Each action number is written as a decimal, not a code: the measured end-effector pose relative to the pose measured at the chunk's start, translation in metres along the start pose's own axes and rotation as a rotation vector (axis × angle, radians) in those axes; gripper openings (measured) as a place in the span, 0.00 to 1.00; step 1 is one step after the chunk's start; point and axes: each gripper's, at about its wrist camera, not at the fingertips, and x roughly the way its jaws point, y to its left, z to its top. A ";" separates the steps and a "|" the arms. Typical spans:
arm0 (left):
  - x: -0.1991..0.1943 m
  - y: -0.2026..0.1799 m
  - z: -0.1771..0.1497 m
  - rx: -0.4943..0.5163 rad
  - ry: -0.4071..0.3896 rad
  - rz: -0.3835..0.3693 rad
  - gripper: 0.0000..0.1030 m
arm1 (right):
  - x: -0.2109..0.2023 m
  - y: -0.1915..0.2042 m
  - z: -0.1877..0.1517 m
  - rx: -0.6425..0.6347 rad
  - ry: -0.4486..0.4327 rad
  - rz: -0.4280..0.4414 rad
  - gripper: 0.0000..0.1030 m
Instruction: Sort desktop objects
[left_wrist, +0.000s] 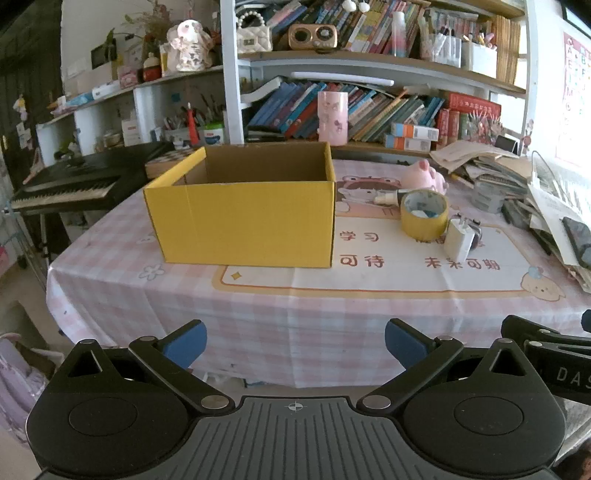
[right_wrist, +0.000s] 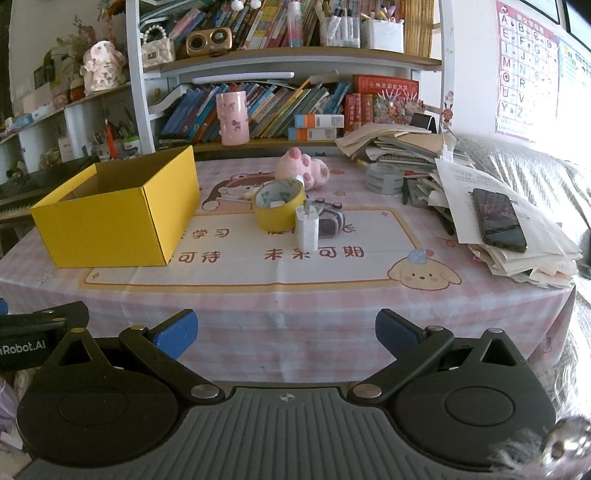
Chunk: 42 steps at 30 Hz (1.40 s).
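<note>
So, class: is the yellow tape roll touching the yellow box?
Apart. The right wrist view shows bare tablecloth between the yellow tape roll and the yellow box.

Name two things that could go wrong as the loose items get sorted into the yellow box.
1. The charger stands upright against the tape roll, so a reaching tool could topple it.
2. The phone lies on a sloping paper pile near the table edge; a nudge might slide it off.
</note>
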 end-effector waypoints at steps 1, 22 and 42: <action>0.000 0.000 0.000 -0.001 0.000 -0.001 1.00 | 0.000 0.000 0.000 0.000 0.000 -0.001 1.00; 0.013 0.001 0.003 0.017 0.032 0.006 1.00 | 0.010 0.000 0.000 0.004 0.012 -0.009 1.00; 0.036 -0.025 0.019 0.036 0.028 -0.041 1.00 | 0.038 -0.017 0.019 0.000 0.046 -0.016 1.00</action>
